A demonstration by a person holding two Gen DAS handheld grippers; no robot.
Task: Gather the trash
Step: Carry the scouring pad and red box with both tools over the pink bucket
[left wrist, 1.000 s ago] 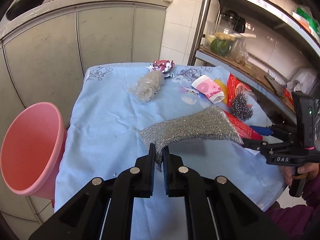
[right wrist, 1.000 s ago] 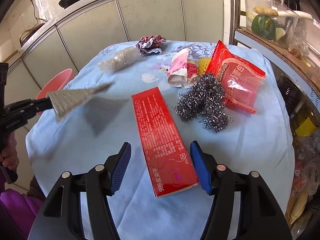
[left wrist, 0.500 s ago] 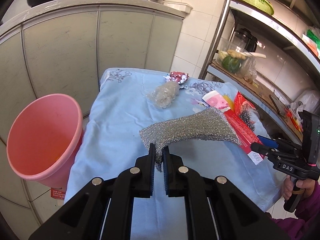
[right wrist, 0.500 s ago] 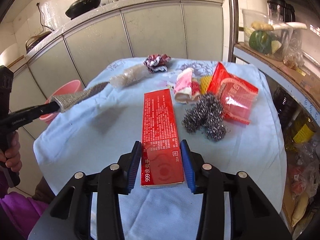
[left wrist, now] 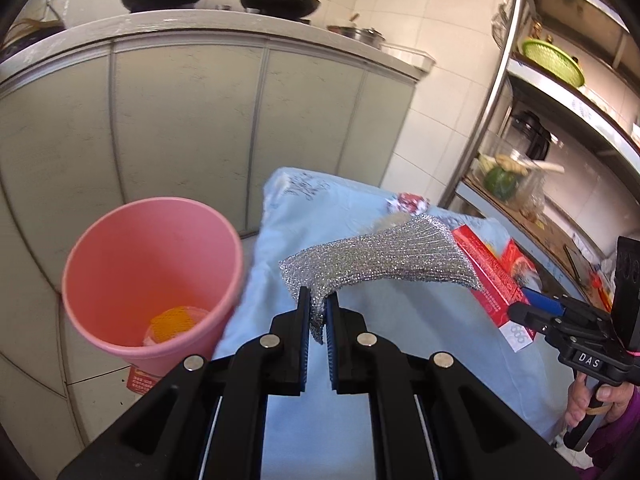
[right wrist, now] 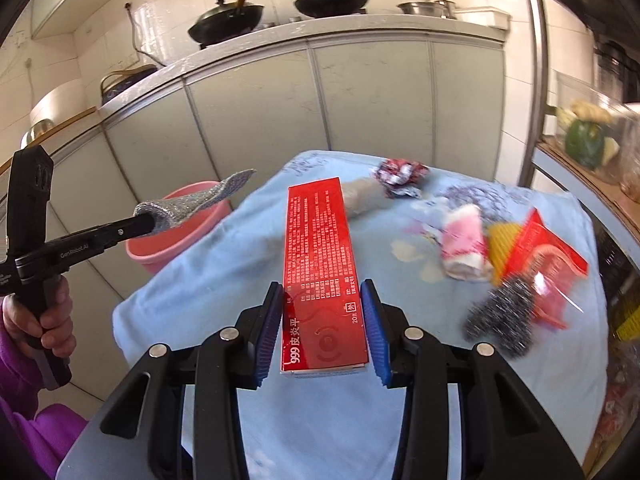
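Gripping a silver scourer (left wrist: 384, 260) above the desk's (left wrist: 420, 344) left edge, beside the pink bin (left wrist: 152, 272), is the left hand-held gripper (left wrist: 317, 312); the right hand-held gripper (right wrist: 324, 320) is clamping a red box (right wrist: 320, 264) over the desk.

right gripper (right wrist: 322, 326) closed on red box (right wrist: 318, 256), box seemingly lifted, silver scouring cloth (left wrist: 380, 260) carried nearer pink bin (left wrist: 152, 276)
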